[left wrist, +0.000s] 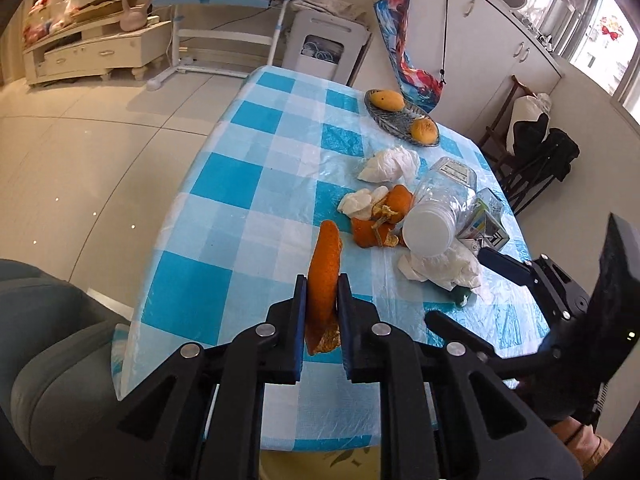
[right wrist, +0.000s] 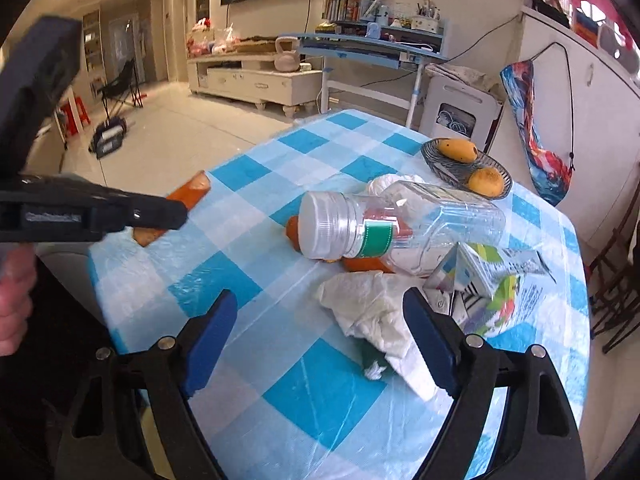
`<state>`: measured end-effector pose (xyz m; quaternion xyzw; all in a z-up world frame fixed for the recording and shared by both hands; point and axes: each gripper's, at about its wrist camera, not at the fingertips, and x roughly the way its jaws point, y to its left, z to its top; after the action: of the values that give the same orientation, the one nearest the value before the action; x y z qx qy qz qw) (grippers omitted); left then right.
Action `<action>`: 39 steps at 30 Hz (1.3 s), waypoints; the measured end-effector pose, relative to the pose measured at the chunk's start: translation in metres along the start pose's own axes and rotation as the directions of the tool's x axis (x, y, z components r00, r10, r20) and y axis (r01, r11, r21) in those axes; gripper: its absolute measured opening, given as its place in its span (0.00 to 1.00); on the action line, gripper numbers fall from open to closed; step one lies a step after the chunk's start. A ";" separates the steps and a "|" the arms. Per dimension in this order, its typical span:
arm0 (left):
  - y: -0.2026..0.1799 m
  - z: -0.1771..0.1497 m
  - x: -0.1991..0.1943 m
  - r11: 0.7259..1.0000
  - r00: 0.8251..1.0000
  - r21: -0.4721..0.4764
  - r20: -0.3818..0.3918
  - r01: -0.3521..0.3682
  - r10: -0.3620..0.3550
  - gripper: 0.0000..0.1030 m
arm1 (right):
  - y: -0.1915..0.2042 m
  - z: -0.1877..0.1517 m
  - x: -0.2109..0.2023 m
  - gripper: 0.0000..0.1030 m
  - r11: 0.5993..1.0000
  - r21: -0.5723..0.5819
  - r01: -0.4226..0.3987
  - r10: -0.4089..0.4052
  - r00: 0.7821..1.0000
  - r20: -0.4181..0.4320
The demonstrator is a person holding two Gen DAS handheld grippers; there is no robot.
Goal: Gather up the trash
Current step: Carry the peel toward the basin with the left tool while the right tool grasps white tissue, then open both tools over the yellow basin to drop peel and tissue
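Note:
My left gripper [left wrist: 322, 284] is shut on a long strip of orange peel [left wrist: 325, 276] and holds it above the table's near left part; the peel also shows in the right wrist view [right wrist: 188, 196]. My right gripper [right wrist: 320, 304] is open and empty, just in front of a crumpled white tissue [right wrist: 372, 304]. A clear plastic bottle with a white cap [right wrist: 384, 226] lies on its side among more orange peel [left wrist: 380, 216], tissues [left wrist: 390, 164] and a crushed carton [right wrist: 492, 288].
The table has a blue and white checked cloth [left wrist: 240, 184]. A glass dish with two mangoes [left wrist: 404, 118] stands at the far side. A grey armchair [left wrist: 44, 340] is at the near left. A dark chair [left wrist: 536, 160] stands at the right.

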<state>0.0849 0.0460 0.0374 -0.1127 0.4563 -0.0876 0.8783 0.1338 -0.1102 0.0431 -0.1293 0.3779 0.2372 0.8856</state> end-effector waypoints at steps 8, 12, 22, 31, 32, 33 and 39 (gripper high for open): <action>-0.006 0.000 0.000 1.000 1.000 0.022 0.008 0.004 -0.004 0.14 | -0.015 0.000 0.020 0.18 0.995 -0.054 0.082 -0.084 0.995 -0.045; -0.004 0.001 0.000 1.000 1.000 0.009 0.008 0.008 -0.008 0.14 | -0.022 -0.002 0.008 0.15 0.999 -0.006 0.038 -0.038 0.999 -0.015; -0.006 0.000 -0.003 0.999 1.000 0.019 0.014 0.027 -0.027 0.14 | -0.032 -0.015 -0.054 0.15 0.957 0.198 -0.212 0.181 0.970 0.163; -0.017 -0.021 -0.024 0.995 0.997 0.070 0.018 0.071 -0.072 0.14 | -0.010 -0.058 -0.080 0.16 0.840 0.336 -0.427 0.379 0.903 0.200; -0.018 -0.027 -0.025 0.995 0.997 0.074 0.009 0.072 -0.073 0.14 | -0.002 -0.064 -0.080 0.16 0.832 0.339 -0.439 0.399 0.898 0.182; -0.018 -0.033 -0.026 0.994 0.997 0.077 0.001 0.073 -0.073 0.14 | 0.004 -0.070 -0.079 0.16 0.825 0.345 -0.448 0.417 0.894 0.162; -0.024 -0.067 -0.032 0.993 0.996 0.084 -0.048 0.080 -0.076 0.14 | 0.036 -0.092 -0.062 0.21 0.813 0.375 -0.446 0.467 0.883 0.040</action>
<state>0.0107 0.0236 0.0312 -0.0905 0.4671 -0.1438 0.8677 0.0217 -0.1366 0.0238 0.1295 0.4597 0.3628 0.8001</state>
